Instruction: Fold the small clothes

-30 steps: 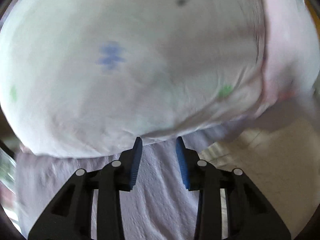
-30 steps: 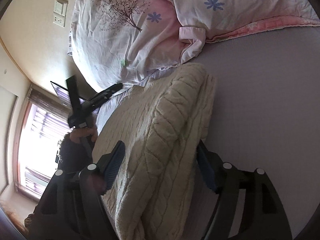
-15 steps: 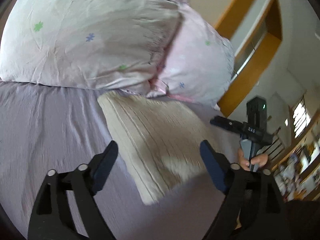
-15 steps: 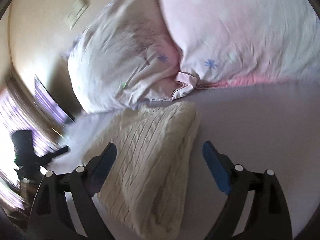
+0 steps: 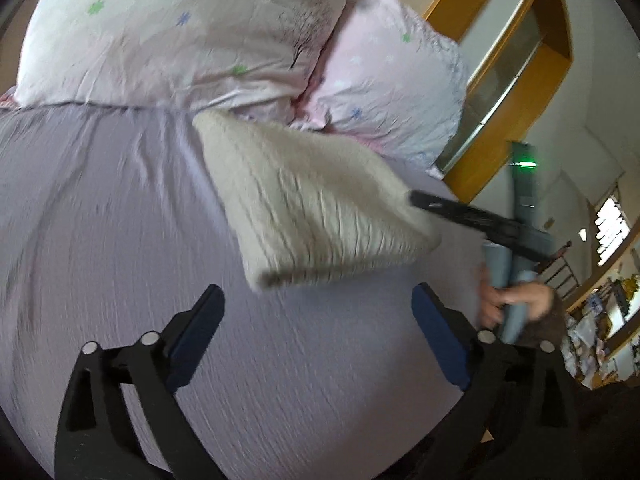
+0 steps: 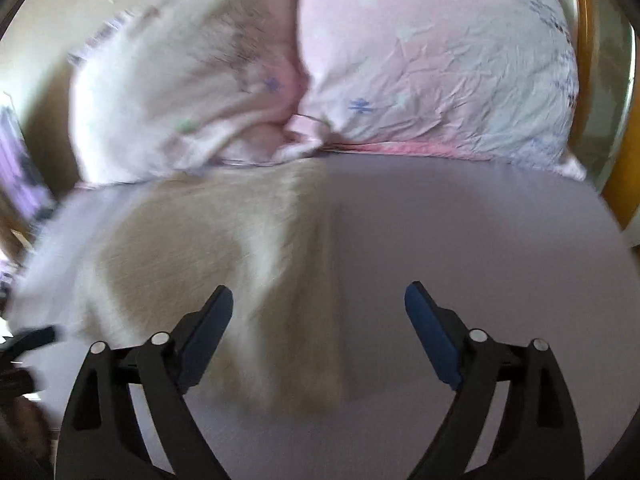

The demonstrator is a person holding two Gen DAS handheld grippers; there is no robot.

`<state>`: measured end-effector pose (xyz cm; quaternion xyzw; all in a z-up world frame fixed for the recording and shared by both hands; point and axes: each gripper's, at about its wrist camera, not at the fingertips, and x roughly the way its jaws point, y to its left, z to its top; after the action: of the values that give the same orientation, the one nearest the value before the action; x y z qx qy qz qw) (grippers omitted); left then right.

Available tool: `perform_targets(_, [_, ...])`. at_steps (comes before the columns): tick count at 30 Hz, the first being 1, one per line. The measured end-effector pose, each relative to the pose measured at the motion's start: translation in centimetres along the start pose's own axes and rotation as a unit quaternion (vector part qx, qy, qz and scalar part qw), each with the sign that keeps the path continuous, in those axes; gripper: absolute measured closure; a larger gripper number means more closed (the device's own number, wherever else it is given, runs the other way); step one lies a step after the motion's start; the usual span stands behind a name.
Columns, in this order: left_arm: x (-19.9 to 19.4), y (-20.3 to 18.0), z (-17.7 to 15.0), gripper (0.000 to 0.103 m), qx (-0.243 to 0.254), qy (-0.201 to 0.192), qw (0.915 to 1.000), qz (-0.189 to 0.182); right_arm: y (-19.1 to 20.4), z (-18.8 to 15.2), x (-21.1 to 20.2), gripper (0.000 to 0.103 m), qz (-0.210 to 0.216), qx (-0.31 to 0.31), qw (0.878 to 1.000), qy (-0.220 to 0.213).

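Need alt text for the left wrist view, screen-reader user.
A folded cream knit sweater lies on a lavender bedsheet, beyond the open, empty left gripper. Two floral pillows sit behind it. At right, the right gripper reaches to the sweater's edge; the picture does not show whether it is open.

One folded cream cable-knit sweater (image 5: 320, 204) lies here. Two pale pink floral-print pillows (image 5: 180, 40) sit behind it. One lavender-sheeted bed (image 5: 100, 220).
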<state>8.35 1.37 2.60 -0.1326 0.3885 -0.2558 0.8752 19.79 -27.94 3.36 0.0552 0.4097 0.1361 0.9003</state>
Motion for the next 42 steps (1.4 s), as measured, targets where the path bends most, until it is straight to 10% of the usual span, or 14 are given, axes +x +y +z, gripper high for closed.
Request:
perform_targets(3, [1.1,-1.2,-1.2,0.002,-0.003,0.011,0.9994,0.031,1.2,-2.9,-2.8,0.001,0.036,0.002,0.999,-0.019])
perform_targets(7, [2.9,-2.4,-1.5,0.002,0.010,0.020,0.9946,0.102,3.2,-5.9,-3.5,0.001,-0.029,-0.026,0.999,-0.015])
perform_targets(13, [5.7,-3.1,-1.2,0.002,0.055,0.048,0.9692,0.235,4.6,-7.6,-0.3,0.001,-0.058,-0.041,0.997,0.037])
perform_targets(42, [6.8,-2.0,-1.2,0.002,0.054,0.067,0.9634,0.254,5.8,-8.1,1.2,0.001,-0.068,-0.044,0.994,0.068])
